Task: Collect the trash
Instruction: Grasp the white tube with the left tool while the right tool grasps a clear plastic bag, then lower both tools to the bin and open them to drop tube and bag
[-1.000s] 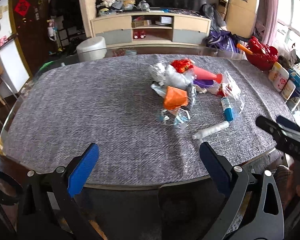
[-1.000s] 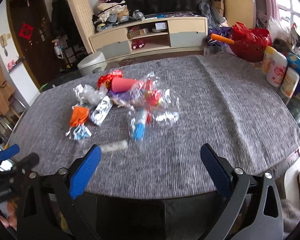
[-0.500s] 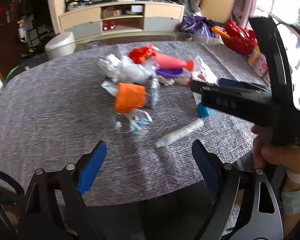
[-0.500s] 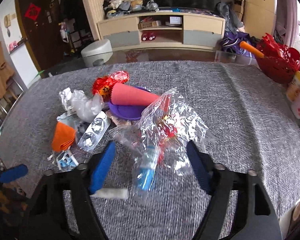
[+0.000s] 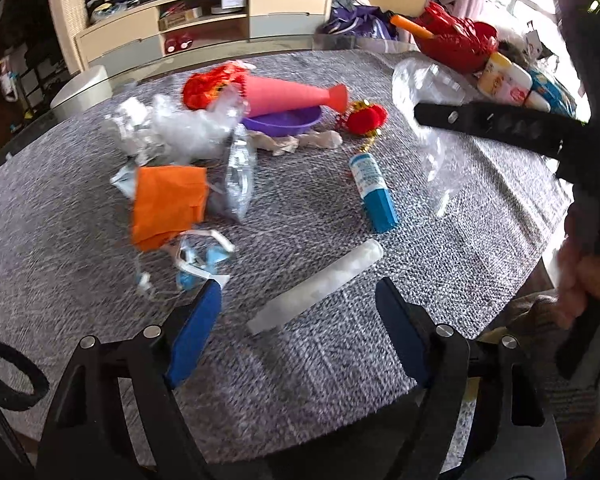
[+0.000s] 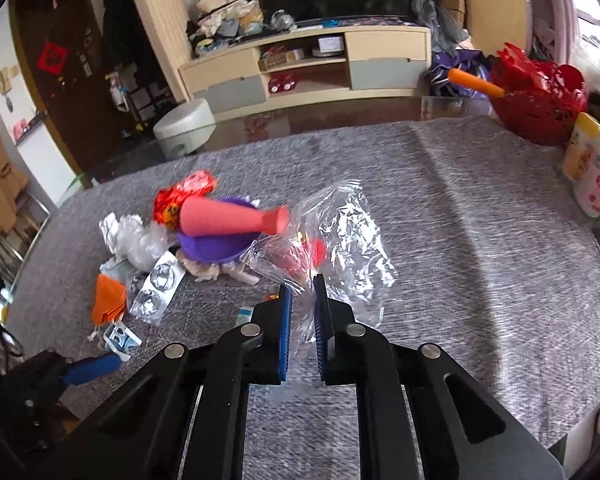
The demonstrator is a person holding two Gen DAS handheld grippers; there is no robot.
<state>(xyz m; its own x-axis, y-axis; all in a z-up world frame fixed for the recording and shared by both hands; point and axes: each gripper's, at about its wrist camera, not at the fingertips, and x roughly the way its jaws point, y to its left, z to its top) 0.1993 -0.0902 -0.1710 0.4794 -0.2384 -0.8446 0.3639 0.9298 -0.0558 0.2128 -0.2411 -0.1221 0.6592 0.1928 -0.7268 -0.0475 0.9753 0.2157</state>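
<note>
grey cloth table (image 5: pixel 440 216) carries trash pile, 11 o'clock of left gripper (image 5: pixel 296 320). its jaws, just narrowing, released, straddle white tube (image 5: pixel 320 284). right gripper (image 6: pixel 300 312) just clenched on clear plastic bag (image 6: pixel 352 240), lifting it.

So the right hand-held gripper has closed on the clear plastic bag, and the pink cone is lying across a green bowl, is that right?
Not quite: the bowl is purple, not green, as the right wrist view shows. The right hand-held gripper has just been closing on the clear plastic bag, and the pink cone does lie across the bowl.
</note>
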